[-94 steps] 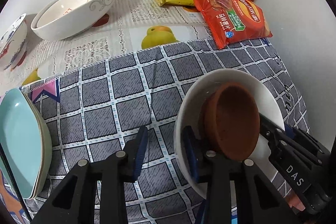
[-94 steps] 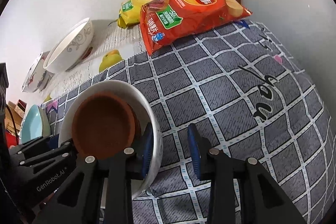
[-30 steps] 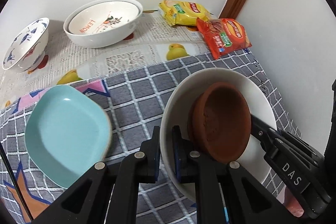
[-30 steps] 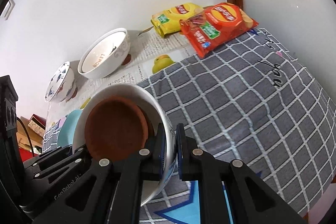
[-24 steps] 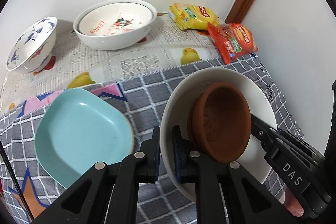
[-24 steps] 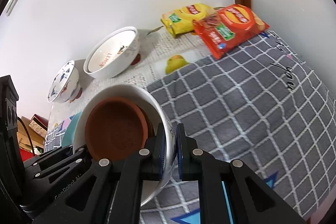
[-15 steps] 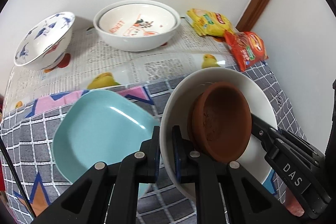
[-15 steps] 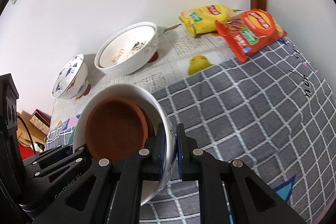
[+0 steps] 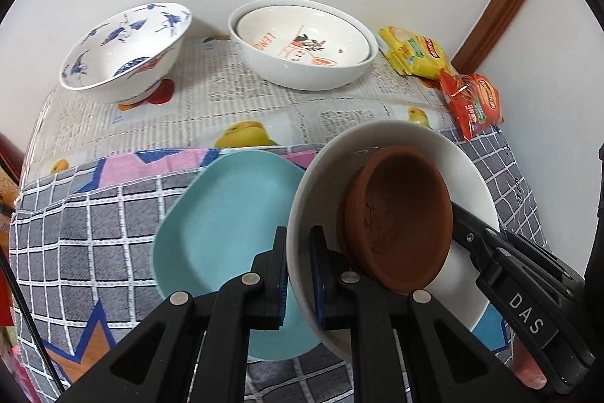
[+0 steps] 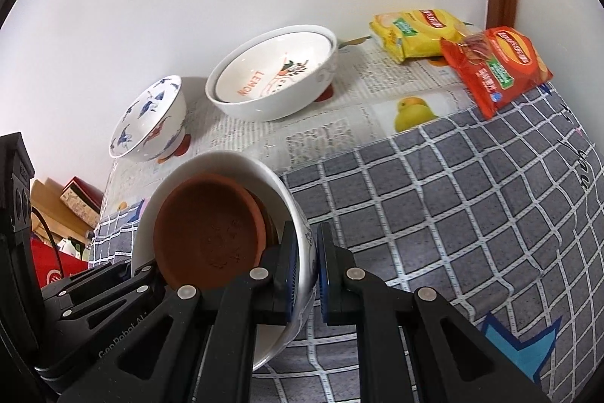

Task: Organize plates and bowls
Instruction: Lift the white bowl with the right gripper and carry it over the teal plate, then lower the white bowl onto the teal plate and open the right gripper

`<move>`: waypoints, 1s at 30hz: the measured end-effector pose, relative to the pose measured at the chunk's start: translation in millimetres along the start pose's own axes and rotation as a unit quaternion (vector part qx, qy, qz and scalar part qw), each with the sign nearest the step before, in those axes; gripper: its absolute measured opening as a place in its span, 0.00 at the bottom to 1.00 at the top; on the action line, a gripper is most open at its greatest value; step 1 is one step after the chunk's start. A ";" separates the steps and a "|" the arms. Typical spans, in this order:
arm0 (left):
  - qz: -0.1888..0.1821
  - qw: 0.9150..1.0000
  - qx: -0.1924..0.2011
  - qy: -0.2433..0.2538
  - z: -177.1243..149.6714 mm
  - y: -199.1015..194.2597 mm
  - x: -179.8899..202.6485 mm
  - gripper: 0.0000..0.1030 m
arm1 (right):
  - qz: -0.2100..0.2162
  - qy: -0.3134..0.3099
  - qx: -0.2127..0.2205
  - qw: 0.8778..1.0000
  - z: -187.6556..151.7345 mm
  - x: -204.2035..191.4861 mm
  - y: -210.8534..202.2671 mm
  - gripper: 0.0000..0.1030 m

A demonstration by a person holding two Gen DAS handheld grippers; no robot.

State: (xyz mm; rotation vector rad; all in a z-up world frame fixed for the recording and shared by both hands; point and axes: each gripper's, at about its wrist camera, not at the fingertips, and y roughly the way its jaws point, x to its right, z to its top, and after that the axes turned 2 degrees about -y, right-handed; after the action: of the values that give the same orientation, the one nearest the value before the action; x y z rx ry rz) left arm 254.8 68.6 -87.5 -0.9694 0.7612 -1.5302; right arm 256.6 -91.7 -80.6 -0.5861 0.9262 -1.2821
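Both grippers hold one white bowl [image 9: 381, 142] by opposite sides of its rim, lifted above the table. A brown clay dish [image 9: 400, 225] sits tilted inside it. My left gripper [image 9: 298, 270] is shut on the bowl's left rim. My right gripper [image 10: 307, 270] is shut on the right rim of the white bowl [image 10: 234, 161], with the clay dish [image 10: 209, 233] to its left. A light-blue square plate [image 9: 226, 214] lies on the grey checked cloth just left of and under the bowl.
A blue-patterned bowl [image 9: 124, 51] and two nested white bowls [image 9: 302, 51] stand at the back by the wall. Yellow [image 9: 415, 55] and red [image 9: 473, 104] snack bags lie at the back right. The table drops off at right [image 10: 566, 214].
Both grippers closed on the white bowl's rim, lifted it with the clay dish inside, and carried it left; it now hangs partly over the light-blue plate.
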 end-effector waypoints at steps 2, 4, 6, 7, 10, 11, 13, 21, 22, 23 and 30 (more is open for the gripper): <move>0.002 1.000 0.000 -0.004 0.1 -2.0 -6.0 0.11 | 0.003 -0.001 0.000 1.000 -0.5 -5.7 1.2 0.10; 0.004 1.000 0.000 -0.006 -0.3 -3.5 -11.2 0.11 | 0.005 -0.001 -0.001 1.000 -0.8 -11.2 2.7 0.10; 0.006 1.000 0.000 -0.008 -0.7 -5.6 -15.8 0.11 | 0.008 -0.003 -0.002 1.000 -1.3 -15.5 3.7 0.10; 0.007 1.000 0.001 -0.010 -0.5 -6.4 -18.0 0.11 | 0.009 -0.004 -0.003 1.000 -1.8 -17.8 4.2 0.10; 0.008 1.000 0.001 -0.014 -0.3 -8.5 -23.1 0.11 | 0.012 -0.006 -0.004 1.000 -2.4 -23.9 5.5 0.10; 0.009 1.000 0.002 -0.016 -0.3 -9.4 -25.1 0.11 | 0.013 -0.008 -0.004 1.000 -2.5 -25.7 5.9 0.10; 0.009 1.000 0.003 -0.019 -0.4 -10.9 -28.1 0.11 | 0.013 -0.012 -0.005 1.000 -2.6 -29.8 6.6 0.10; 0.013 1.000 0.006 -0.028 -1.7 -15.1 -38.0 0.11 | 0.017 -0.024 -0.006 1.000 -2.2 -40.8 8.2 0.10; 0.014 0.999 0.006 -0.029 -1.9 -15.3 -39.7 0.11 | 0.018 -0.025 -0.006 1.000 -2.4 -41.7 9.3 0.10; 0.014 0.999 0.006 -0.031 -1.9 -15.2 -41.2 0.11 | 0.019 -0.025 -0.007 0.999 -2.8 -43.0 10.0 0.10; 0.021 0.999 0.001 -0.042 -5.8 -14.2 -52.3 0.11 | 0.027 -0.029 -0.017 0.999 -7.8 -51.5 19.8 0.10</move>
State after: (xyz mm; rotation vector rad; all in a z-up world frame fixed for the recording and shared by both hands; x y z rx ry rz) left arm 245.7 122.3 -86.8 -1.0038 0.7165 -1.4436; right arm 259.9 -36.6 -87.9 -0.6184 0.9120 -1.1969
